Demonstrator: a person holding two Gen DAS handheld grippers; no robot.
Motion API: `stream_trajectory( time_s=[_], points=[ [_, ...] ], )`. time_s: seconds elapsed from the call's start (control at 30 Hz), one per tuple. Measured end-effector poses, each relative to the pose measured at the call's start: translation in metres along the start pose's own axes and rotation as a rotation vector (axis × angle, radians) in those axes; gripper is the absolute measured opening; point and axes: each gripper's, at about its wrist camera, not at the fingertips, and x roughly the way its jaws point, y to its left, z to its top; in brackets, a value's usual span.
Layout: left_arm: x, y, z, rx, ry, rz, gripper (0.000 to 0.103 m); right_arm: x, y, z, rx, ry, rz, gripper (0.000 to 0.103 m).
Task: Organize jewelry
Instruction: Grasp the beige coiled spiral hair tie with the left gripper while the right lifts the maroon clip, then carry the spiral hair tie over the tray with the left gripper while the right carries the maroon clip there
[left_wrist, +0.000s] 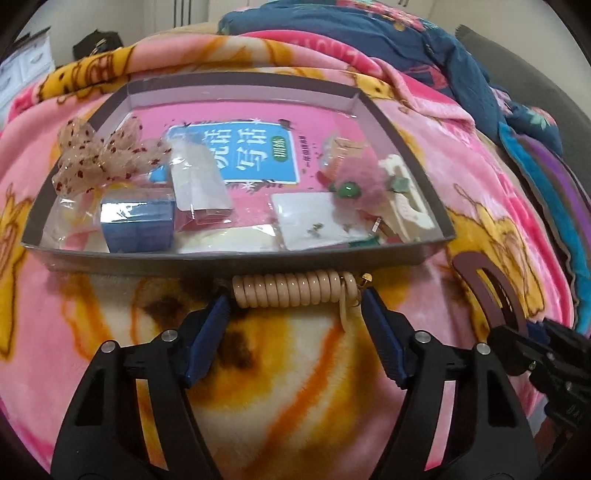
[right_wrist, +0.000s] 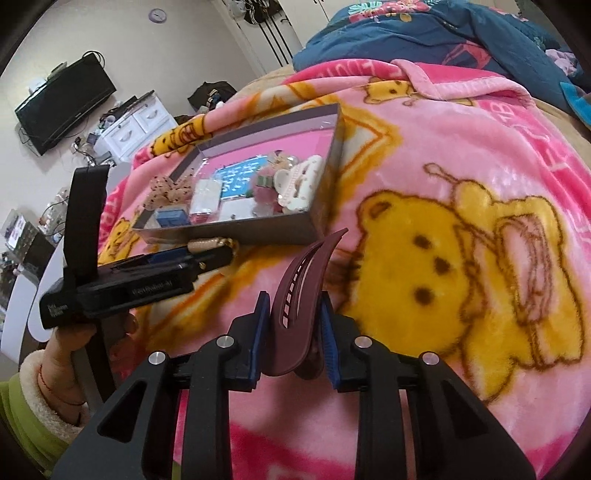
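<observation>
The biggest risk I see is with my left gripper (left_wrist: 295, 299): the cream spiral hair tie (left_wrist: 291, 291) lies on the blanket (left_wrist: 295, 369) tight against the near wall of the grey tray (left_wrist: 221, 258), so if my blue pads come in too shallow the springy coil could squirt out sideways, or I could shove the tray and jostle what already sits in it, the beige bow (left_wrist: 99, 155), the blue box (left_wrist: 138, 227) and the fuzzy pink clip (left_wrist: 364, 184). A small gold piece at the coil's right end might snag too. That left gripper stands partly spread, its pads bracketing the coil's two ends, one just at the left end, the other just beside the right; I judge it not yet pressing. My right gripper (right_wrist: 293, 332) is clenched on the maroon hair claw (right_wrist: 299, 295), held clear of the bed with its pointed tips aimed toward the tray's near corner. The claw is curved and smooth, so it could pivot between the pads as I carry it.
</observation>
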Motion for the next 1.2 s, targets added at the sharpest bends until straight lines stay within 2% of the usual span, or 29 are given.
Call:
stream_trajectory(
  time_s=[0.17,0.2,0.23,0.27,0.47,0.53,0.67,0.93,1.13,1.17,1.2],
  points=[
    [-0.014,0.005,-0.008,-0.006,0.012,-0.05,0.049,-0.01,0.007,0.002,-0.002,-0.014,0.031,0.026],
    [-0.017,0.007,-0.011,-0.006,0.01,-0.056,0.038,-0.011,0.009,0.003,-0.004,-0.016,0.034,0.026],
    [-0.022,0.01,-0.013,-0.01,0.007,-0.068,0.019,-0.012,0.011,0.004,-0.009,-0.019,0.038,0.026],
    [-0.026,0.012,-0.015,-0.015,0.004,-0.065,0.008,-0.013,0.014,0.005,-0.015,-0.02,0.041,0.026],
    [-0.039,0.022,-0.022,-0.003,0.012,-0.067,0.008,-0.015,0.027,0.009,-0.036,-0.03,0.059,0.026],
    [-0.044,0.023,-0.024,0.003,0.008,-0.07,0.0,-0.016,0.029,0.011,-0.039,-0.035,0.06,0.026],
    [-0.06,0.033,-0.027,-0.015,-0.009,-0.088,0.0,-0.018,0.035,0.014,-0.047,-0.043,0.074,0.026],
    [-0.085,0.05,-0.031,-0.02,-0.045,-0.056,0.0,-0.017,0.05,0.022,-0.069,-0.054,0.1,0.026],
    [-0.085,0.063,-0.039,-0.034,-0.027,-0.064,0.0,-0.014,0.06,0.024,-0.08,-0.051,0.117,0.026],
    [-0.083,0.065,-0.039,-0.041,-0.014,-0.074,0.01,-0.014,0.061,0.024,-0.081,-0.051,0.12,0.026],
    [-0.081,0.065,-0.038,-0.04,-0.007,-0.084,0.026,-0.013,0.062,0.024,-0.083,-0.051,0.119,0.026]
  ],
)
